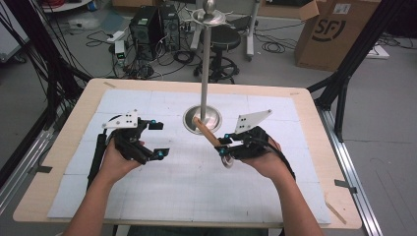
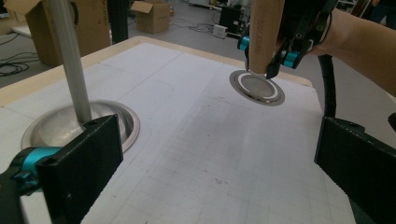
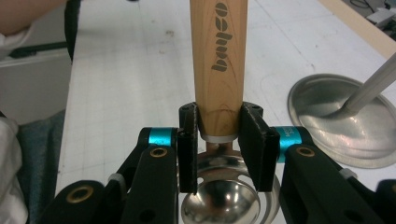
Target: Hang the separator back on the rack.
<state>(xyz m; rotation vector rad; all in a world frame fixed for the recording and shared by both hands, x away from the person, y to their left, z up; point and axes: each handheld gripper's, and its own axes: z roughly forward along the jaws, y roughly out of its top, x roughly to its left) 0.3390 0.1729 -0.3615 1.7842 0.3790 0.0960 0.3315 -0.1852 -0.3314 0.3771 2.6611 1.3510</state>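
Two hand-held grippers over table: right hand-held gripper pinching wooden handle of metal ladle; left hand-held gripper spread, holding nothing, beside metal stand.

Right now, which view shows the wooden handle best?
The right gripper view: the wooden handle runs up mid-frame, clamped between the right hand-held gripper jaws, printed lettering visible. In the high view it is a small slanted stick beside the stand base. In the left gripper view it is farther off and cut by the top edge.
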